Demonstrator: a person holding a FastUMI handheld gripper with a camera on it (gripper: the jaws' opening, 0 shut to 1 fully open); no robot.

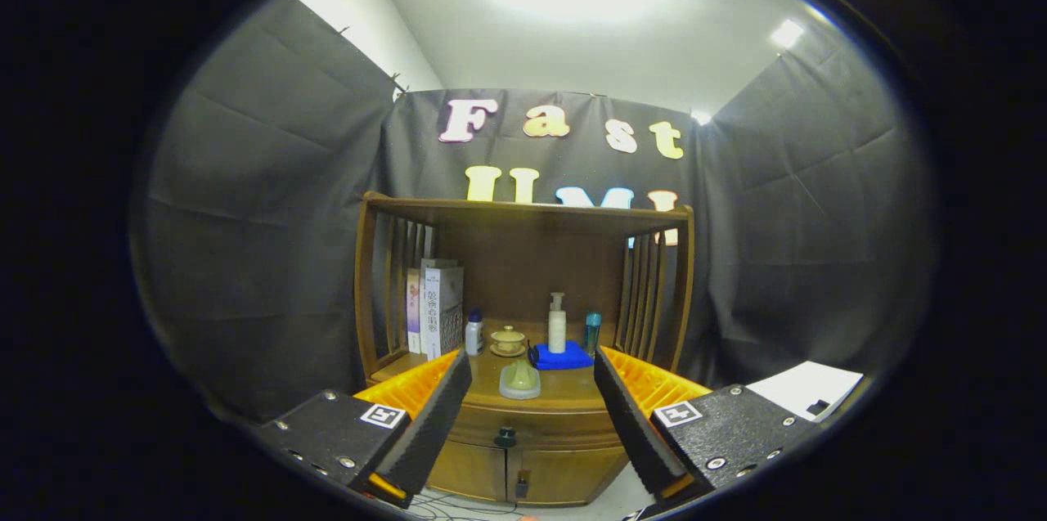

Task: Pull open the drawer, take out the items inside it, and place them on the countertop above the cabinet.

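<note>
Straight ahead of the wide-open, empty gripper (532,415) and slightly below its fingertips, the closed drawer (536,428) of the wooden cabinet (523,341) shows its small dark knob (506,437) centred between the fingers, well apart from them.

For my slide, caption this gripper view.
Open claw faces wooden cabinet, drawer knob ahead between its fingers.

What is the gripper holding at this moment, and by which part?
Nothing is held. The gripper is open, its fingers spread apart in the air, short of the cabinet's closed drawer and its knob.
</note>
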